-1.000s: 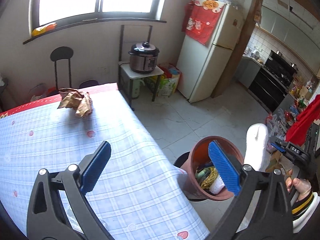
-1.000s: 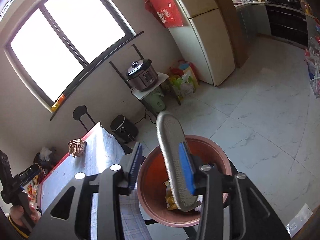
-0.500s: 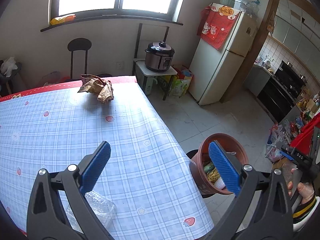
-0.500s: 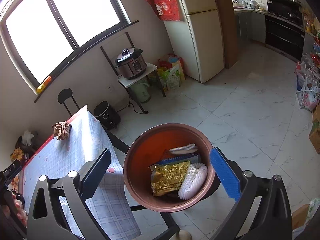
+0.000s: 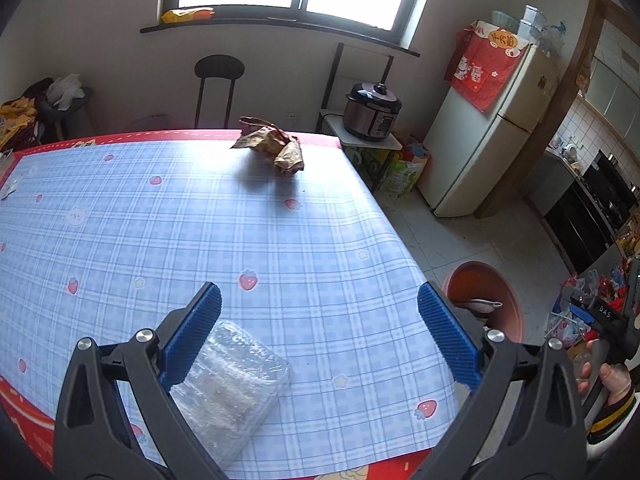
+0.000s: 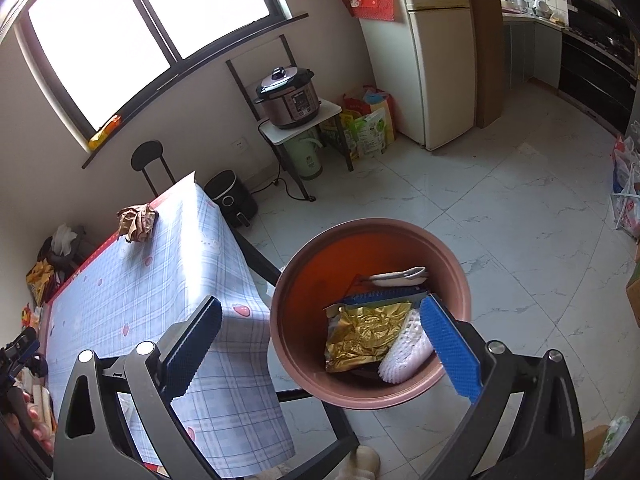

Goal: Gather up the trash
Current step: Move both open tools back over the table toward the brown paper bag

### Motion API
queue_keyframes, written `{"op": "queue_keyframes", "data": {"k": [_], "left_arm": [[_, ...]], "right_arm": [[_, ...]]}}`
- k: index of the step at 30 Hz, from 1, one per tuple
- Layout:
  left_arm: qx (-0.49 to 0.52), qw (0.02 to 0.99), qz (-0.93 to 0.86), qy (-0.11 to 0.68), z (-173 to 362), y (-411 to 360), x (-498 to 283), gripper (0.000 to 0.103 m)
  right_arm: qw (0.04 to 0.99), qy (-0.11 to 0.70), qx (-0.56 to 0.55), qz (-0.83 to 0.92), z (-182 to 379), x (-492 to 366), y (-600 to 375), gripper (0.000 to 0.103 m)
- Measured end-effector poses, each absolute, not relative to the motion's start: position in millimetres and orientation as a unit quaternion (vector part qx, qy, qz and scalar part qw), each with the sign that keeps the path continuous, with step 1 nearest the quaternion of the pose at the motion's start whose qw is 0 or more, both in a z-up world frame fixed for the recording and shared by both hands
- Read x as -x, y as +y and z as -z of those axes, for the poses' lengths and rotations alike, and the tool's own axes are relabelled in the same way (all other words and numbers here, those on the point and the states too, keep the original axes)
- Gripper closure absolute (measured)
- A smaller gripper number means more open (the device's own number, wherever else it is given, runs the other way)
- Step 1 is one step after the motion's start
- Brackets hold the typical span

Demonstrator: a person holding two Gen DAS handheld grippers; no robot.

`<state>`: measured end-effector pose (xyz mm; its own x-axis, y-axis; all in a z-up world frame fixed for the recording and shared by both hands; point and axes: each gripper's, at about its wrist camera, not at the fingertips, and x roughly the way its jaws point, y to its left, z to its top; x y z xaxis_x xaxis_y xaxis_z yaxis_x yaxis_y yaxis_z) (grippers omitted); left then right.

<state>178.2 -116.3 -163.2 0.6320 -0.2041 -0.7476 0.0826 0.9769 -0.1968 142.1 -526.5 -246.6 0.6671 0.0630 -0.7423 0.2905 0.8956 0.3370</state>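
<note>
Left wrist view first: left gripper (image 5: 320,334) poised over the near part of the worktop (image 5: 280,240), fingers (image 5: 192,336) spread wide with nothing between them, likely lining up for the next pickup. Clear plastic container (image 5: 228,384) lying flat at the near left, partly behind the left finger, just beside it but not pinched; see-through, ribbed, crumpled-looking, so probably light and prone to slide or buckle under a squeeze. Crumpled brown paper wrapper (image 5: 276,146) sitting far across the worktop near its far edge, well apart from the gripper. Brown bin (image 5: 486,300) standing on the floor off the right edge of the worktop, close enough for short drops

Now the right wrist view: right gripper (image 6: 320,344) hanging above the bin (image 6: 320,280), fingers (image 6: 450,348) fully apart after having just been opening, nothing between them, a sign of a finished drop. Inside the bin: gold foil wrapper (image 6: 366,330), white foam net (image 6: 404,356), a blue packet edge behind, a pale flat piece at the far side. Brown wrapper (image 6: 138,222) visible on the far end of the worktop (image 6: 168,280), not yet collected
</note>
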Motion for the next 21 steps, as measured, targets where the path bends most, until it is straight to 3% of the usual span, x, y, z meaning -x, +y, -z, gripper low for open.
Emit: {"op": "queue_keyframes", "data": {"k": [7, 21], "left_arm": [[0.102, 0.901, 0.026, 0.420, 172.1, -36.0, -181.5, 0.006], [0.179, 0.888, -0.046, 0.422, 211.9, 123.0, -213.1, 0.006]], "right_arm": [[0.888, 0.411, -0.206, 0.017, 244.1, -181.1, -459.7, 0.005], [0.904, 0.410, -0.045, -0.114, 227.0, -349.4, -265.2, 0.005]]}}
